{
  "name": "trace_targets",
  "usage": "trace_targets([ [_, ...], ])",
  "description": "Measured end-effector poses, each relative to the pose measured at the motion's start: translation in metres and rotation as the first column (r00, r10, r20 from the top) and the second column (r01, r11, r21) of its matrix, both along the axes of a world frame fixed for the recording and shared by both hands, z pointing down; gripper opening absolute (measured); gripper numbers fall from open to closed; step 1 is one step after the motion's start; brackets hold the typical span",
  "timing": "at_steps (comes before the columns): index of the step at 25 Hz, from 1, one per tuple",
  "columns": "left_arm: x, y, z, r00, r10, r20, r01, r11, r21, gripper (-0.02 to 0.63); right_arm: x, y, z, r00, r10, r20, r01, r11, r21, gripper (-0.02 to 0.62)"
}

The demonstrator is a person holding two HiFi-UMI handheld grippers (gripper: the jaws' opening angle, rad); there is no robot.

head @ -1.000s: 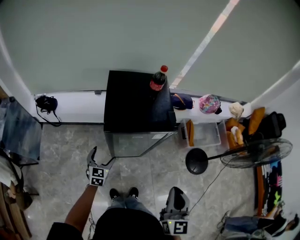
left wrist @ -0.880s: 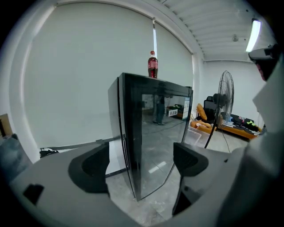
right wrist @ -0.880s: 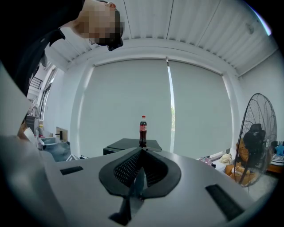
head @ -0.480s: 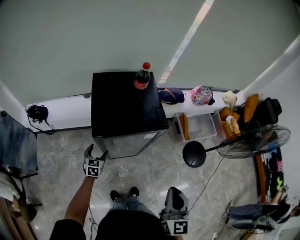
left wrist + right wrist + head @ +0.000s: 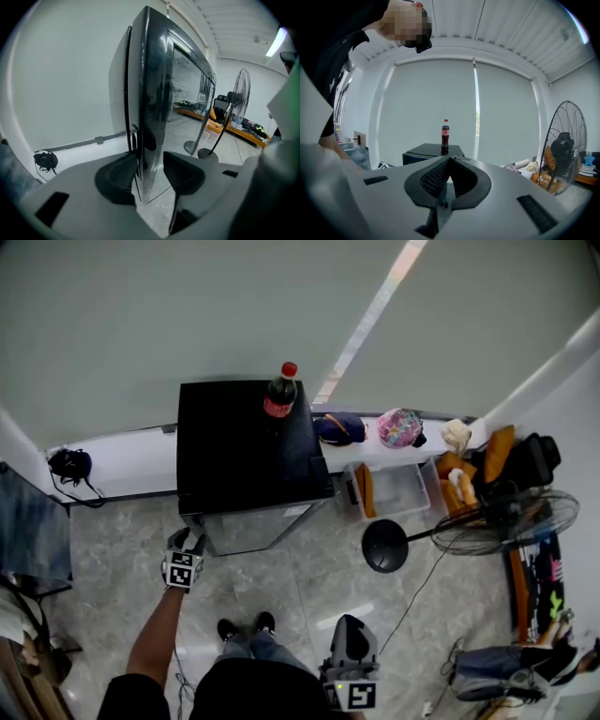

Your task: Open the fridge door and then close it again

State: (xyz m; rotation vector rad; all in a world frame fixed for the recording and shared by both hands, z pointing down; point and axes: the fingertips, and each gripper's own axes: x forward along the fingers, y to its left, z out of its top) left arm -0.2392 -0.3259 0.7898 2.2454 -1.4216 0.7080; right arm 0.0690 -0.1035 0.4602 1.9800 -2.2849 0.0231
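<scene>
While the jaws of the left gripper [image 5: 150, 168] straddle the fridge door [image 5: 157, 103] edge mid-frame, narrowly apart, the right gripper [image 5: 447, 168] sits pinched closed (empty), lower centre; floor [image 5: 291, 568] fronts the door.

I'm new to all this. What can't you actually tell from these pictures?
- Inside of the fridge: the head view shows only its top, and in the left gripper view the door just reflects the room.
- Whether the left gripper presses the door's edge: its jaws straddle it, but contact is unclear.
- Print on the bottle: too small in the right gripper view and the head view.
</scene>
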Motion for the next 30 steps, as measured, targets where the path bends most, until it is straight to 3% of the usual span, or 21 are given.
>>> trace_targets([
  [7,-0.0029,-0.0052,0.0011,1.000,0.000,0.001,0.000,1.000,-0.004,0.132,0.0017,-0.0024,-0.0009,1.000,0.000,0.001,0.000,1.000,0.006,0.009],
  [17,-0.0016,-0.0060,0.0022,0.993,0.112,0.028,-0.111,0.994,-0.015,0.115,0.0031,-0.0048,0.0022,1.000,0.004,0.010,-0.003,1.000,-0.018,0.009],
  [30,-0.0025,-0.0031,0.0017,0.991,0.113,0.068,-0.111,0.993,-0.030,0.100,0.0059,-0.0037,0.0033,1.000,-0.004,0.011,0.005,1.000,-0.023,0.009],
])
